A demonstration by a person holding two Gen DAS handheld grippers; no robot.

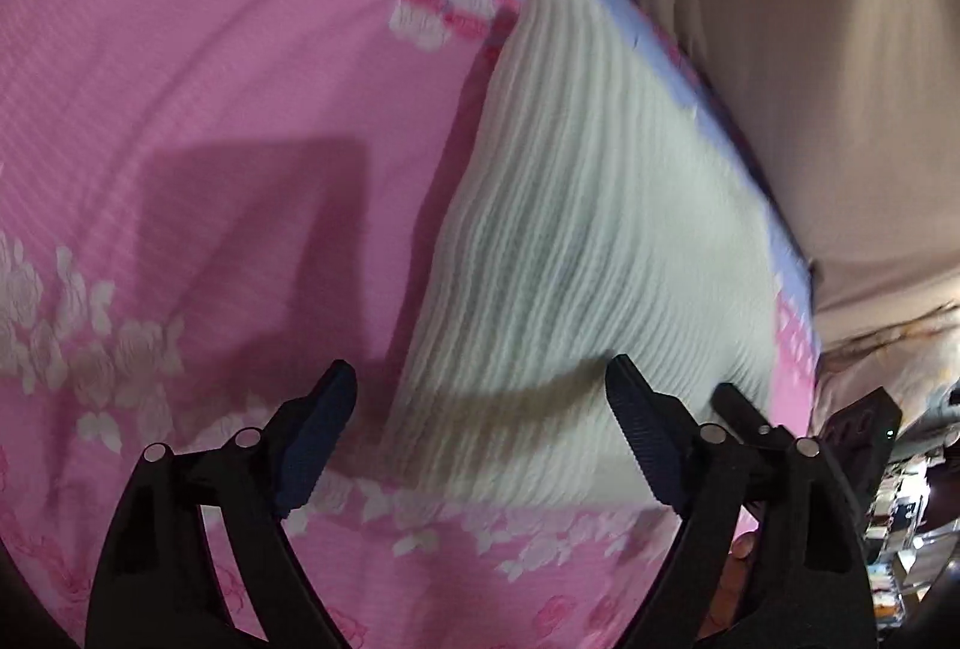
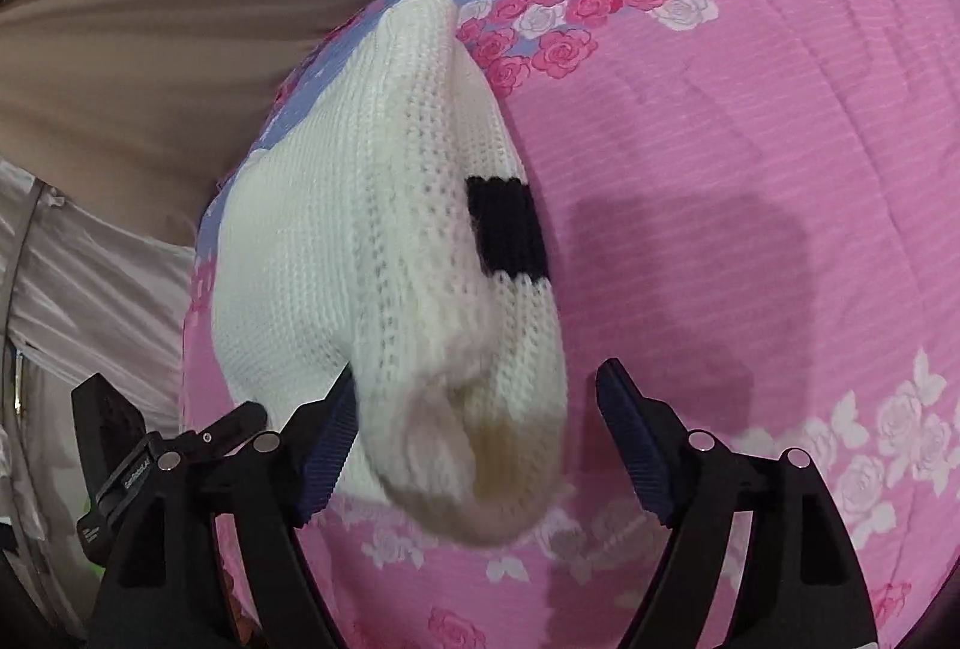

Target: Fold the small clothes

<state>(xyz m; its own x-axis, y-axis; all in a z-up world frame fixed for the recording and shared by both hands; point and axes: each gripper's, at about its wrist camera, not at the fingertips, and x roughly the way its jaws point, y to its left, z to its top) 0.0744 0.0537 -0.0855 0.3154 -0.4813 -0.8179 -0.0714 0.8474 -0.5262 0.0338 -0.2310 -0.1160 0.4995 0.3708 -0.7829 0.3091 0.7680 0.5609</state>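
A white knitted garment (image 1: 576,241) lies on the pink flowered bedspread (image 1: 198,109), close to its blue-edged side. My left gripper (image 1: 480,403) hovers just above the garment's near edge, jaws wide open and holding nothing. In the right wrist view the same garment (image 2: 312,253) shows a sleeve with a black band (image 2: 504,229) folded over its top. The blurred cuff end (image 2: 480,445) sits between the jaws of my right gripper (image 2: 480,415). Those jaws stand open; the left pad (image 2: 330,439) is against the knit and the right pad is apart from it.
Beige fabric (image 1: 810,49) hangs beyond the bed's edge, seen also as beige fabric (image 2: 150,19) in the right wrist view. Part of the other gripper's body (image 1: 852,433) shows beside the garment. Cluttered shelves (image 1: 900,517) lie past the bed. The bedspread (image 2: 750,169) stretches wide on the other side.
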